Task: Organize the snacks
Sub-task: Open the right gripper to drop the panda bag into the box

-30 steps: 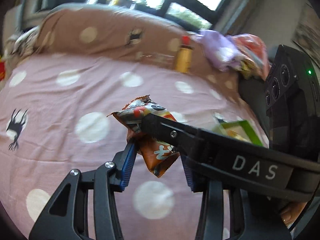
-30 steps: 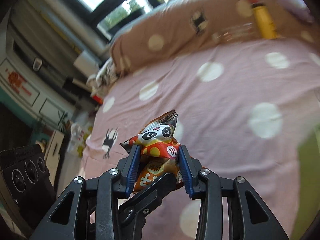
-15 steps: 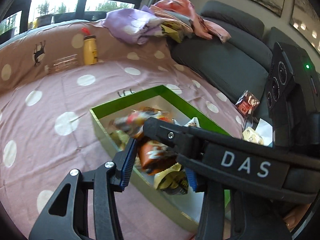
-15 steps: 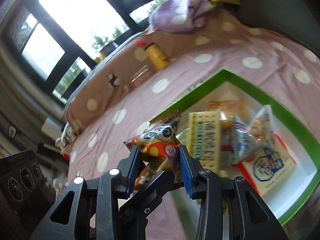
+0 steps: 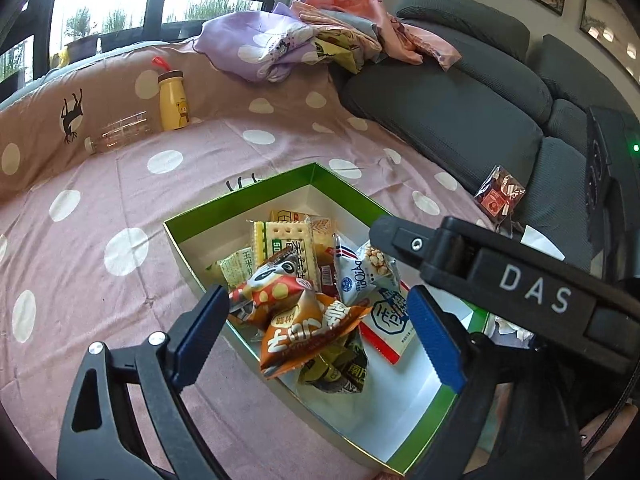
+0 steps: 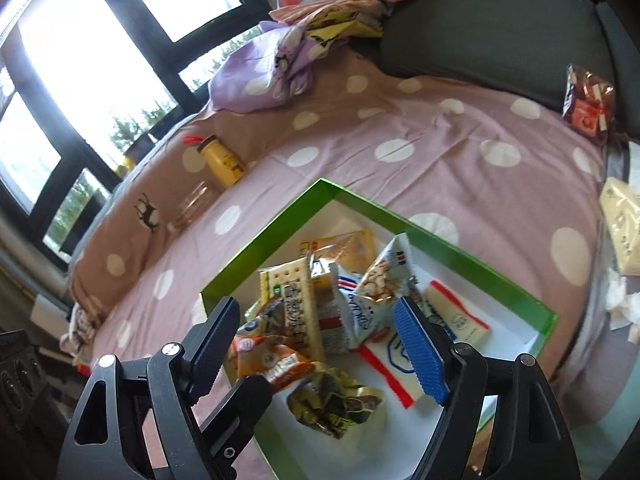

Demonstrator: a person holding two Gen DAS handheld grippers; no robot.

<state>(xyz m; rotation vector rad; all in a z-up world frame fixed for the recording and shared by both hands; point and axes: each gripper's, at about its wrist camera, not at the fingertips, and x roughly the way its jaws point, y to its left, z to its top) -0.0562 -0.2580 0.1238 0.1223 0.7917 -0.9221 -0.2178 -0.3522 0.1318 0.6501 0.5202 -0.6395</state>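
Both grippers spread over the snack box

The left gripper (image 5: 316,320) and right gripper (image 6: 316,344) have just opened; orange panda-print snack packets (image 5: 304,320) lie loose, lower centre, in the green-walled cardboard box (image 5: 240,202).

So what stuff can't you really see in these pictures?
- Bottom snacks in the green box: both views, covered by the orange snack packet and others piled on top.
- Box's near corner: right wrist view, behind the right hand-held gripper.
- Box's right side: left wrist view, behind the black bar marked DAS.
- Clear bottle: right wrist view, blurred.
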